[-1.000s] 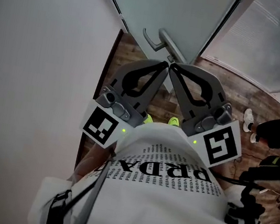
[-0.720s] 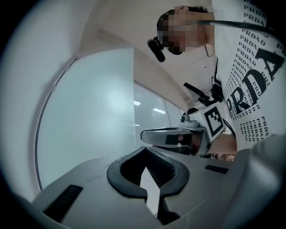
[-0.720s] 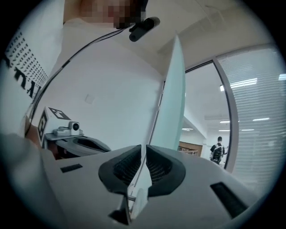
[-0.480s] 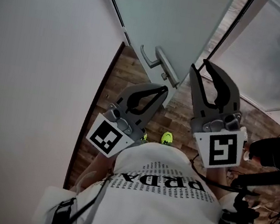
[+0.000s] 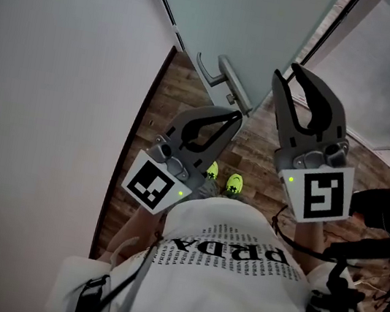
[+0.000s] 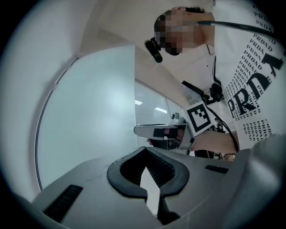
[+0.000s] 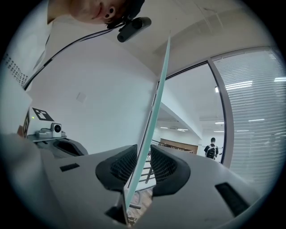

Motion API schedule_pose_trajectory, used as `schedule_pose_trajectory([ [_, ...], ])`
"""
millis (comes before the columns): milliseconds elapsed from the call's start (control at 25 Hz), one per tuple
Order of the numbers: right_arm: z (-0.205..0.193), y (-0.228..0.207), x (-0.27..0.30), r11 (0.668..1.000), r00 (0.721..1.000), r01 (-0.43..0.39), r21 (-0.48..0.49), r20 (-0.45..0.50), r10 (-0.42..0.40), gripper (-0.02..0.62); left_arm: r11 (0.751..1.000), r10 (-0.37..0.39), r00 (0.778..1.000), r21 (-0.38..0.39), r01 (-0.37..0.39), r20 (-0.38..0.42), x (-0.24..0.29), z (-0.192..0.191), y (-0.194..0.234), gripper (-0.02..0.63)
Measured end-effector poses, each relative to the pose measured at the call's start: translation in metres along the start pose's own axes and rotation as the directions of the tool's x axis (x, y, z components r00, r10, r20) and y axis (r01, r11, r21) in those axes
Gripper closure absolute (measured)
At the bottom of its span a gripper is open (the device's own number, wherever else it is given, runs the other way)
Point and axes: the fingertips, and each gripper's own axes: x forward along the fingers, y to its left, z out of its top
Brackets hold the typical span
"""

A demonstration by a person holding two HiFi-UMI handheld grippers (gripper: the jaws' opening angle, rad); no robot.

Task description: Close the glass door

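Clamping the thin glass door point(image 7: 157, 100) edge, right gripper's point(image 7: 141, 157) ribbed fingers — left gripper's point(image 5: 237, 116) together.

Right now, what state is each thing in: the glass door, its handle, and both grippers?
glass door: ajar, not yet shut.
door handle: level, not gripped.
left gripper: jaws together, nothing between them.
right gripper: jaws astride the glass door's free edge, pads looking snug on it.
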Motion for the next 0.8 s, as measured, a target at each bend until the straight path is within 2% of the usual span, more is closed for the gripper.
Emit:
schedule_pose_trajectory([
  [280,-0.007,-0.006,-0.006,0.998,0.999,0.05,0.032,0.007,-0.051,0.54,0.999,-0.039,0.999,0.008,0.04,-0.014,-0.001,-0.004,-0.001,0.609],
  [440,-0.003,-0.007,-0.01,0.997,0.997,0.075,0.007,0.004,-0.075,0.54,0.998,-0.066,0.998,0.0,0.066,-0.02,-0.001,-0.005,-0.001,0.609],
  [600,0.0,-0.007,-0.011,0.997,0.997,0.075,-0.016,-0.005,-0.076,0.54,0.995,-0.097,0.995,-0.012,0.097,-0.017,0.003,-0.006,-0.003,0.609],
  [800,0.002,-0.003,-0.011,0.999,0.999,0.052,-0.013,-0.011,-0.052,0.54,0.995,-0.102,0.995,-0.01,0.101,-0.013,0.005,-0.006,-0.003,0.609],
])
